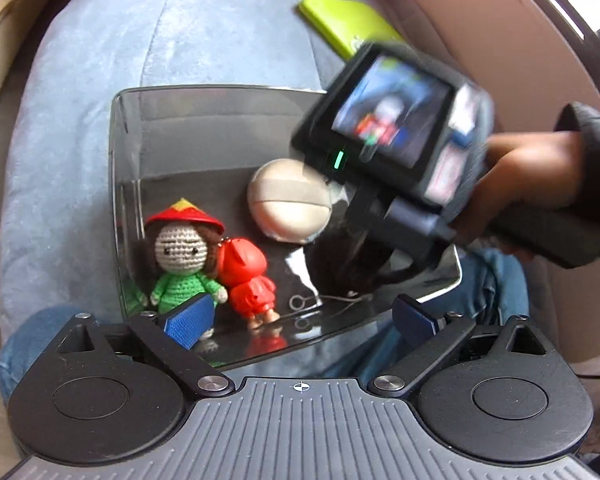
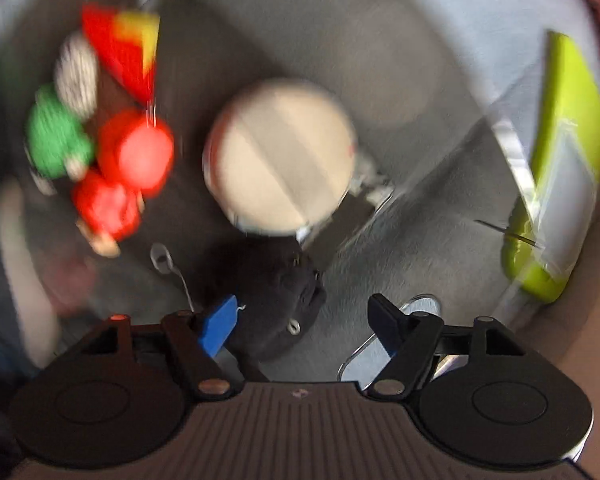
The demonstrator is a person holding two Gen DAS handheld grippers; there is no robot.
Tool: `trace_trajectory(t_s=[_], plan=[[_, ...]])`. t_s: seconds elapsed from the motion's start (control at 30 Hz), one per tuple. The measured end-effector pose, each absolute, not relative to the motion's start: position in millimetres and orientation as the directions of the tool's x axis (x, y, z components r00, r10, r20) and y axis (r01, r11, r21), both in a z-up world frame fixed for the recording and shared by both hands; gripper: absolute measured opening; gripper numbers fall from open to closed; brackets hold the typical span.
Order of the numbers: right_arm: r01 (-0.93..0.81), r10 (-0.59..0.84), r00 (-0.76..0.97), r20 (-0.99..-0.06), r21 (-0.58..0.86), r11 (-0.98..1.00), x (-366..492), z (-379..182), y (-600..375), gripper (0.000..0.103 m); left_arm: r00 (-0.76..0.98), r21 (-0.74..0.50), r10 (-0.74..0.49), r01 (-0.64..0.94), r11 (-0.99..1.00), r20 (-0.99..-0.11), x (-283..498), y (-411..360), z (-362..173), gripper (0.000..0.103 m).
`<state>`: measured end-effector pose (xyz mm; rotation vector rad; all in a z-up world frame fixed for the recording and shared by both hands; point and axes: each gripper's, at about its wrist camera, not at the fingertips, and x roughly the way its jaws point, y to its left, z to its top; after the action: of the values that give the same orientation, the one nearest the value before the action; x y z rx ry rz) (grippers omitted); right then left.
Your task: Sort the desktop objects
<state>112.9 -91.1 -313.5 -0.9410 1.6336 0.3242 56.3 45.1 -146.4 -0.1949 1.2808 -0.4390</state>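
Note:
A clear plastic box (image 1: 118,200) lies on a blue cloth. Inside are a crochet doll (image 1: 180,256) with a red hat and green dress, a red figure (image 1: 248,280), a beige round case (image 1: 290,200) and a black furry toy (image 1: 348,264). My left gripper (image 1: 300,316) is open and empty at the box's near edge. My right gripper (image 2: 300,320) is open just above the black furry toy (image 2: 272,292), not gripping it. The right wrist view is blurred; it shows the doll (image 2: 60,136), red figure (image 2: 128,168) and case (image 2: 280,156).
A lime-green flat case (image 1: 348,28) lies on the cloth beyond the box, also in the right wrist view (image 2: 560,168). A thin cord with a ring (image 1: 300,302) lies on the box floor. Blue jeans (image 1: 28,340) show near the left gripper.

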Motion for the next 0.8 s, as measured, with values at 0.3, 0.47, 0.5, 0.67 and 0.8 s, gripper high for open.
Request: trace_trajectory(t_s=[0.3,0.47,0.5,0.67,0.8], plan=[[-0.74,-0.413,-0.134,-0.901,-0.187,0.647,105,-344,-96,0.058,0.246,-0.394,-0.424,0.162,0.905,-0.872,56,64,-150,0.1],[-0.568,-0.248,-0.164,-0.955,-0.115,0.815,110,-309,-128,0.056,0.245,-0.395,-0.423,0.157,0.905,-0.872,58,64,-151,0.1],[-0.495,-0.196,-0.18,-0.964,-0.084,0.865,113,-303,-138,0.055,0.243,-0.394,-0.423,0.158,0.905,-0.873,58,64,-150,0.1],[-0.005,0.122,-0.263,-0.957,0.128,0.992,124,-287,-194,0.042,0.253,-0.416,-0.434,0.122,0.901,-0.865,63,72,-150,0.1],[0.266,0.285,-0.28,-0.916,0.211,0.941,120,-294,-220,0.03,0.287,-0.448,-0.443,0.05,0.893,-0.85,68,93,-147,0.1]])
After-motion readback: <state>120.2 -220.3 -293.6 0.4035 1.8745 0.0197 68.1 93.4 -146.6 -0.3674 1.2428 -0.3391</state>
